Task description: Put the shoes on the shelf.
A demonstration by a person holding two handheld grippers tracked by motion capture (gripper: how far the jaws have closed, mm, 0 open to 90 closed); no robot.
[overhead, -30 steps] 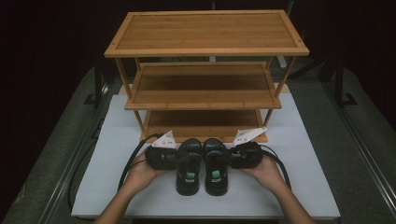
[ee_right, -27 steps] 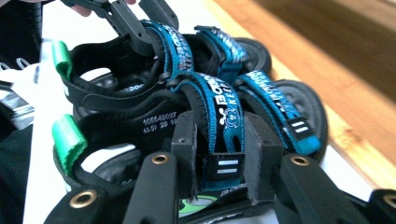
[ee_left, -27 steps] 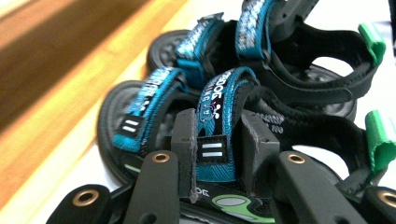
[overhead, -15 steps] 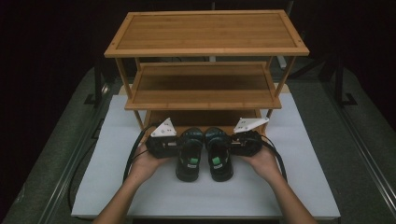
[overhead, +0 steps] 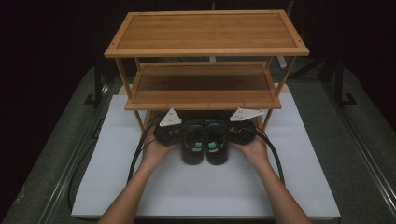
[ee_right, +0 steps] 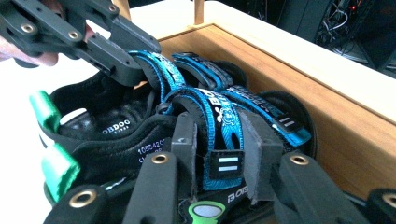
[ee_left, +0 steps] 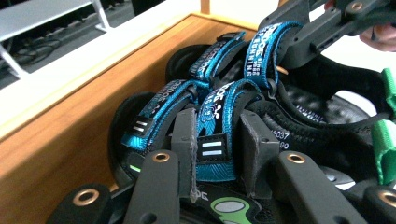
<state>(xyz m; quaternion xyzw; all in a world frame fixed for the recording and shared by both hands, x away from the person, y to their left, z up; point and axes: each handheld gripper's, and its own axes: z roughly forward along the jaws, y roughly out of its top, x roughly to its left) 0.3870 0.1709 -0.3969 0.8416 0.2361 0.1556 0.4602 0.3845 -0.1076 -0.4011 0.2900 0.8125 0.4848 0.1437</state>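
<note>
A three-tier bamboo shoe rack (overhead: 205, 46) stands at the far side of a white table mat (overhead: 116, 186), and everything else sits against its front. Just left of the rack's middle, below its second shelf, the person's left hand (overhead: 156, 151) holds the left gripper (overhead: 180, 135), whose jaws are clamped on the blue strap (ee_left: 212, 140) of the left sandal (overhead: 192, 142) (a small black one with blue straps and a green heel tab). That sandal's toe pokes in over the rack's lowest wooden shelf (ee_left: 60, 126), while its heel lies out on the mat in front. Pressed right beside it is the right sandal (overhead: 217, 142), toe likewise tucked under the rack. The right gripper (overhead: 231, 134), held by the right hand (overhead: 254, 149) just right of the rack's middle, has its jaws closed on that sandal's blue strap (ee_right: 224, 135). Grey three-cornered plates on both grippers tilt up in front of the second shelf's front edge, and black cables trail back from each toward the person.
</note>
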